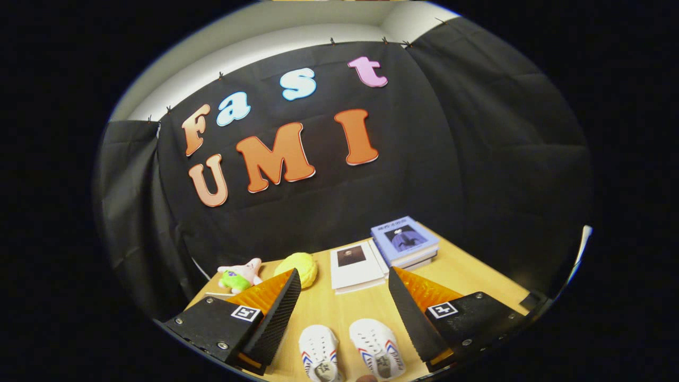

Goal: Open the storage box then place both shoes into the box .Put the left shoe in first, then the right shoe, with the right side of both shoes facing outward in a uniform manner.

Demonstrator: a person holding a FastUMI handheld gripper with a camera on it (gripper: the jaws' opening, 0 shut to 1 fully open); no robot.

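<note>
- Shoes: the left shoe (319,354) and right shoe (376,350) lie side by side on the tabletop (345,310), between the jaws of the gripper (344,286), which stand wide apart and hold nothing.
- Risk: picking the wrong shoe first would break the order.
- Beyond the jaws: books (406,240), a yellow plush (298,267); I cannot make out a storage box.

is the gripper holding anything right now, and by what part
Nothing is held. The gripper is open, its fingers spread wide above the table, with the two shoes lying between them, untouched.
</note>
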